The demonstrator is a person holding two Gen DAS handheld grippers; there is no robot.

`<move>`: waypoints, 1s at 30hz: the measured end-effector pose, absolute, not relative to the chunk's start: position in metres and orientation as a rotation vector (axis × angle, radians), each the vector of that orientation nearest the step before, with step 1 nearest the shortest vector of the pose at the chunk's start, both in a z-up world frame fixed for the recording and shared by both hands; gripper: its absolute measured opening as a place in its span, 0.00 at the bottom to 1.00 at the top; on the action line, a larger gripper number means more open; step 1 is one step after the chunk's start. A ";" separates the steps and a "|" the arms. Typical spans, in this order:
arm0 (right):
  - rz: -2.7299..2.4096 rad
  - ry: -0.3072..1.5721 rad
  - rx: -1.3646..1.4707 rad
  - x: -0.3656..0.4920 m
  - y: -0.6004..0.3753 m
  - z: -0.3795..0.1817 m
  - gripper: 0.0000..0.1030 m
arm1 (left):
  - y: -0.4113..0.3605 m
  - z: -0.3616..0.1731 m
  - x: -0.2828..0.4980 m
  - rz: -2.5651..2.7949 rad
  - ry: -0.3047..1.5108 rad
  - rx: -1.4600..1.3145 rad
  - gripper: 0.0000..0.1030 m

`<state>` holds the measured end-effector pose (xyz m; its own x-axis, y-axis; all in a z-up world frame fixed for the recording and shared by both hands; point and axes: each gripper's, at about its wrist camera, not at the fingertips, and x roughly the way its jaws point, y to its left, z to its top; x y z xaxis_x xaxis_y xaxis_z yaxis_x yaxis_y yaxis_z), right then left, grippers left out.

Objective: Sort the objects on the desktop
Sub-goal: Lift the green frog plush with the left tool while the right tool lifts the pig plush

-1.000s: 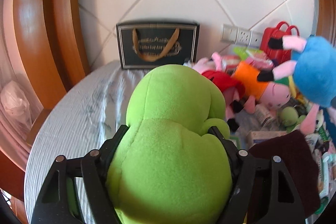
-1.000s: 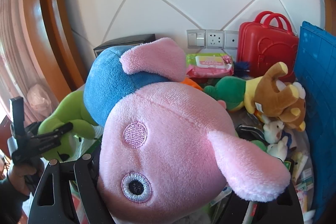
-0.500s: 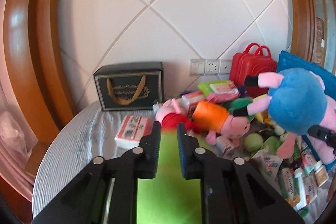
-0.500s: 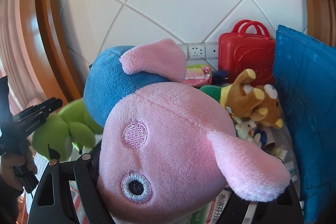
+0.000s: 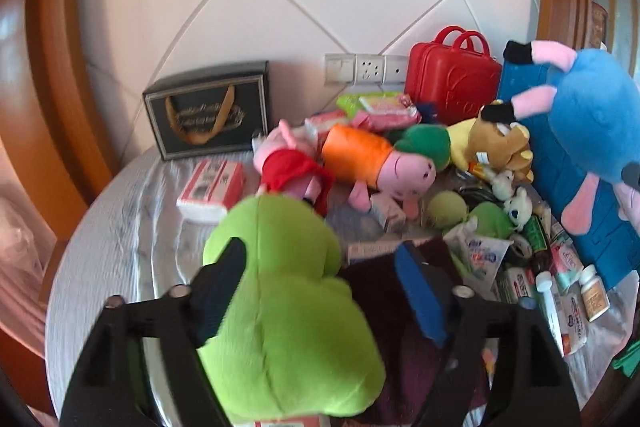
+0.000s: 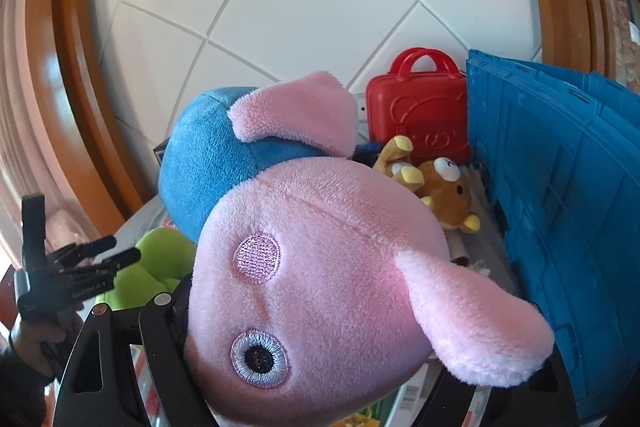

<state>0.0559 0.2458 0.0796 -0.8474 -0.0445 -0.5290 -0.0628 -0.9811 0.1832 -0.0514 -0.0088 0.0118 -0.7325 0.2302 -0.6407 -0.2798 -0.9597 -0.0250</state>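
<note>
Viewing the desk [image 5: 120, 227] under a pale striped cloth, crowded on its right half with toys, packets and bottles.

Noting the crate [image 6: 560, 187], blue, standing upright at the desk's right side.

Gripping the pig plush [image 6: 320, 267] with the right claw [image 6: 340, 327]: clamping the pink head between both fingers, holding it raised above the clutter, blue body pointing toward the tiled wall, just beside the crate's left face.

Opening the left claw [image 5: 318, 255] with the green plush [image 5: 280, 307] between its jaws: touching the plush with the left pad, standing apart from it with the right pad, dark cloth showing in the gap. Locating the green plush low over the near part of the desk; contact with the desk not readable.

Noting the black box [image 5: 208, 111] standing at the wall, left of the toy pile.

Noting the red case [image 6: 416, 123] upright against the wall, just beside the crate.

Noting the bear [image 6: 444, 195] lying at the crate's foot, in front of the red case.
</note>
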 end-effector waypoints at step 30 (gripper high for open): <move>3.064 0.282 -0.927 0.014 0.219 0.065 0.83 | -0.112 -0.103 -0.102 2.849 -0.020 -1.321 1.00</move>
